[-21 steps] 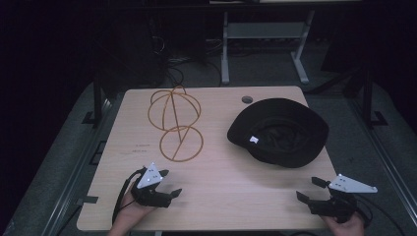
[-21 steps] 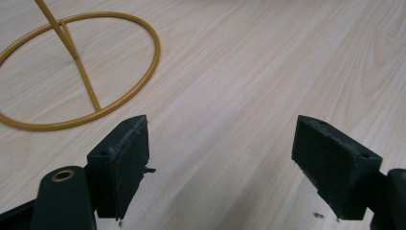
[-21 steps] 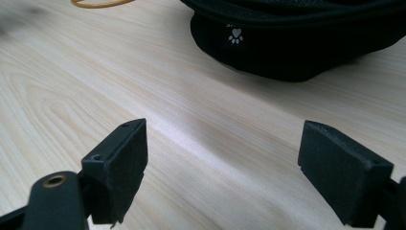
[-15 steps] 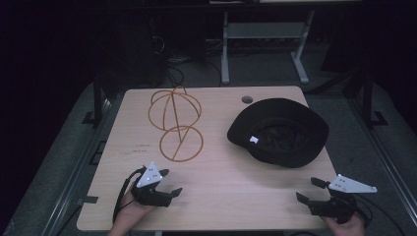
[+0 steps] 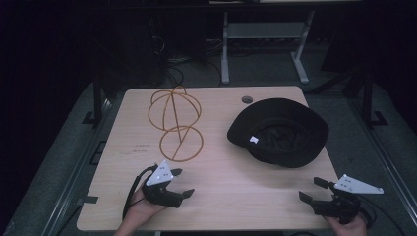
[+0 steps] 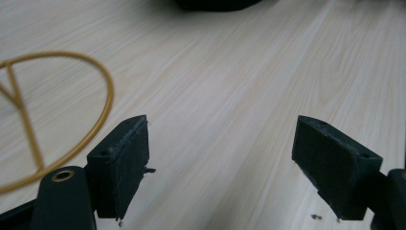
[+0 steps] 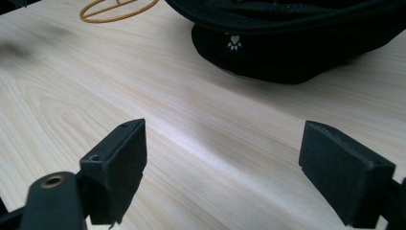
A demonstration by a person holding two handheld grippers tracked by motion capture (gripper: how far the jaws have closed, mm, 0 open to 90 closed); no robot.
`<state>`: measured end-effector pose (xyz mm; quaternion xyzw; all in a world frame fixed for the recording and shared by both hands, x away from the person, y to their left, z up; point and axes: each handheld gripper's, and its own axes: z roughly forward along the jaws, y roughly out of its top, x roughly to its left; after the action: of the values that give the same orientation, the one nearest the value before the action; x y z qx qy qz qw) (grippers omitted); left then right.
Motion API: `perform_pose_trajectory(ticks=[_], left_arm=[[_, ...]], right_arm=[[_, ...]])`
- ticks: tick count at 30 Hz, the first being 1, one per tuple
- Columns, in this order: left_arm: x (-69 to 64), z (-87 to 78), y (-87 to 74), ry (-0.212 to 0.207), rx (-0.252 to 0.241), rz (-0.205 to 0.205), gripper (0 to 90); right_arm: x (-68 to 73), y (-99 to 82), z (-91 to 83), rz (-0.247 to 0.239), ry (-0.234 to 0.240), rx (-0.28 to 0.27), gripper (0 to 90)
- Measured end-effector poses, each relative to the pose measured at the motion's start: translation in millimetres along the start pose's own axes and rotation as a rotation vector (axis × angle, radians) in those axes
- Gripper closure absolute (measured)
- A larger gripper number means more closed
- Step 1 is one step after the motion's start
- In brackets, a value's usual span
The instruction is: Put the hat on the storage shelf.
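Dark room, pale wooden table (image 5: 221, 196). Black hat (image 5: 280, 130) centre-right, wire stand (image 5: 176, 123) upper left. Left gripper (image 5: 181, 183) and right gripper (image 5: 311, 189) both spread, empty. Risk: soft brim may slip from the grip.

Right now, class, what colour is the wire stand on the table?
Golden yellow; the wire stand shows best in the high view.

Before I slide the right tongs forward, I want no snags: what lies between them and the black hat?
Nothing: bare wooden table runs from the open right tongs to the black hat, as the right gripper view shows.
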<state>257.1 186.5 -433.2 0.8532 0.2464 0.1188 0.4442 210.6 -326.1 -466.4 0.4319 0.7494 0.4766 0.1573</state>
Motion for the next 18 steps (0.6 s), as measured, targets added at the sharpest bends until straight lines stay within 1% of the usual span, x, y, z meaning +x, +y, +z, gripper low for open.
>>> perform_pose_trajectory(ticks=[1,2,3,9,12,18], left_arm=[[-1.9,3.5,8.0,-0.012,-0.004,0.010,20.1],[-1.9,3.5,8.0,-0.012,-0.004,0.010,20.2],[-3.0,5.5,11.9,-0.018,-0.004,0.016,20.2],[-13.0,21.0,38.1,-0.041,-0.005,0.071,20.4],[-17.6,29.7,52.4,-0.057,-0.001,0.095,20.4],[-20.9,47.6,81.3,-0.072,0.001,0.128,20.4]], right_arm=[[0.2,-0.1,-0.5,-0.003,-0.002,-0.002,16.1],[0.2,0.0,-0.8,-0.006,-0.001,-0.004,16.1],[0.2,0.0,-0.8,-0.006,-0.001,-0.004,16.1],[0.8,0.0,-2.5,-0.013,-0.001,-0.004,16.1],[0.3,-0.1,-3.6,-0.009,0.001,-0.006,16.1],[-0.1,-0.4,-3.5,-0.012,0.007,-0.001,16.1]])
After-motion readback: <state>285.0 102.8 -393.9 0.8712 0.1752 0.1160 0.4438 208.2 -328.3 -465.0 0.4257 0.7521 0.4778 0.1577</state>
